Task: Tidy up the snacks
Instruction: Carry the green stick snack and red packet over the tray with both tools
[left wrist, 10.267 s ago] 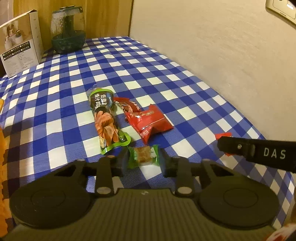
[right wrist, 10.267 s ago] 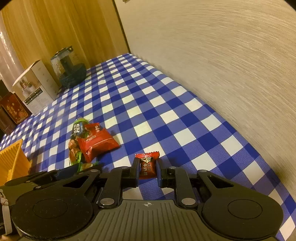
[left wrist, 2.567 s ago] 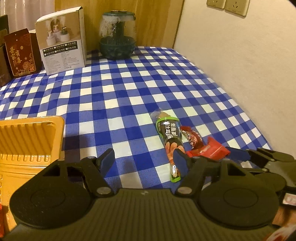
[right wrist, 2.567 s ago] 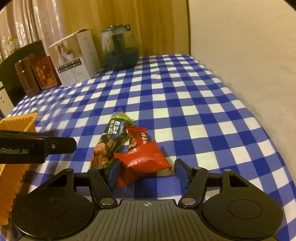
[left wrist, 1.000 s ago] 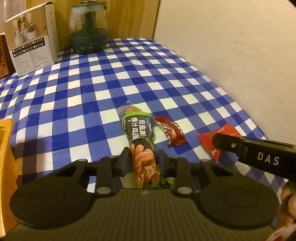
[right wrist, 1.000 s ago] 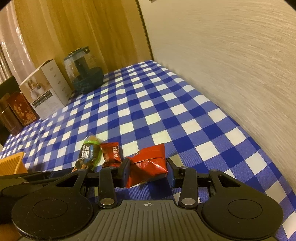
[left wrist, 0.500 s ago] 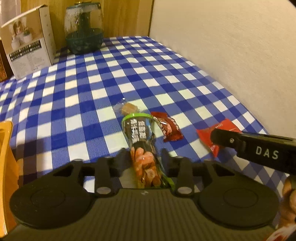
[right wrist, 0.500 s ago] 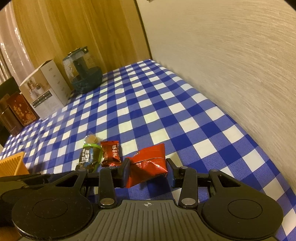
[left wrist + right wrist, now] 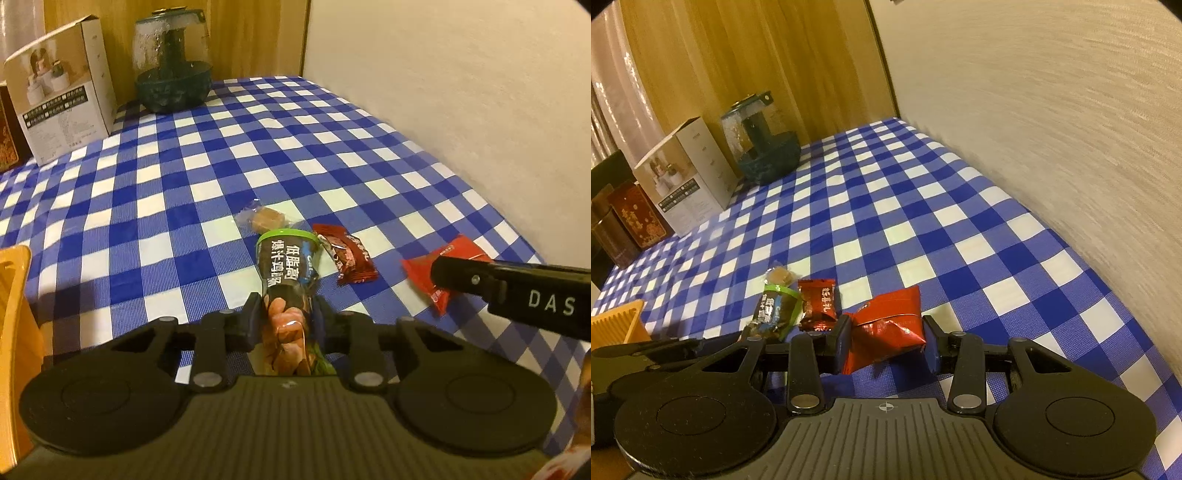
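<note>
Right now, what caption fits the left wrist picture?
Left gripper clamps the green-topped snack tube above the checked tablecloth.

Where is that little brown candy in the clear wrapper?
In the left wrist view the brown candy lies on the checked tablecloth, just beyond the green-rimmed top of the long snack packet, left of the dark red candy.

Blue-and-white checked tablecloth [image 9: 155, 206] over table. At far edge: white carton with product photo [image 9: 62, 88], standing just beside dark green glass-domed vessel [image 9: 173, 70]. Dark red printed box [image 9: 637, 218] and brown tin [image 9: 607, 236] left of carton. Wood panelling [image 9: 757, 55] behind; textured pale wall [image 9: 461, 92] along right.
</note>
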`<control>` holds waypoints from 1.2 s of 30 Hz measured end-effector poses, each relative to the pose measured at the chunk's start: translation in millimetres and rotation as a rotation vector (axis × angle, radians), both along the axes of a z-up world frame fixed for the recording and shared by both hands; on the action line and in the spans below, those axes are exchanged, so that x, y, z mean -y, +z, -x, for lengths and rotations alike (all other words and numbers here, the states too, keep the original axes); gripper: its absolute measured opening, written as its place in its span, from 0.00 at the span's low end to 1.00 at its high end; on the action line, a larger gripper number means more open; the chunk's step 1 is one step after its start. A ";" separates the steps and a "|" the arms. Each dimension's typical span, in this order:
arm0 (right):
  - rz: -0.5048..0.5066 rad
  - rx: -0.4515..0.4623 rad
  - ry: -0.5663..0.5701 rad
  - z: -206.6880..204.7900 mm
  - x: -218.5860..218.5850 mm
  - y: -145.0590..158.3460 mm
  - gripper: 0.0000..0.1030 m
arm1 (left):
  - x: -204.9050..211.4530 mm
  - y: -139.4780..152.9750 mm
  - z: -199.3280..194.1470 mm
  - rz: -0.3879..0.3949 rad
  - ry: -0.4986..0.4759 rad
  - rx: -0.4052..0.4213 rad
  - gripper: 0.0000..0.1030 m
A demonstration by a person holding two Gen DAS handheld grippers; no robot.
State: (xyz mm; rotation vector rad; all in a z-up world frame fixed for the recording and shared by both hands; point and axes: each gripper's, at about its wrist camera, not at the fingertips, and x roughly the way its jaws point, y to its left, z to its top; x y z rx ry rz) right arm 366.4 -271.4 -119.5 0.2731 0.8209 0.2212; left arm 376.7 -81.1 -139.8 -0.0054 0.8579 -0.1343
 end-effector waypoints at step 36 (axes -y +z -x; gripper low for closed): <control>-0.027 0.036 -0.055 73.3 -3.4 45.2 0.39 | -7.5 75.8 72.9 0.091 -0.056 0.047 0.25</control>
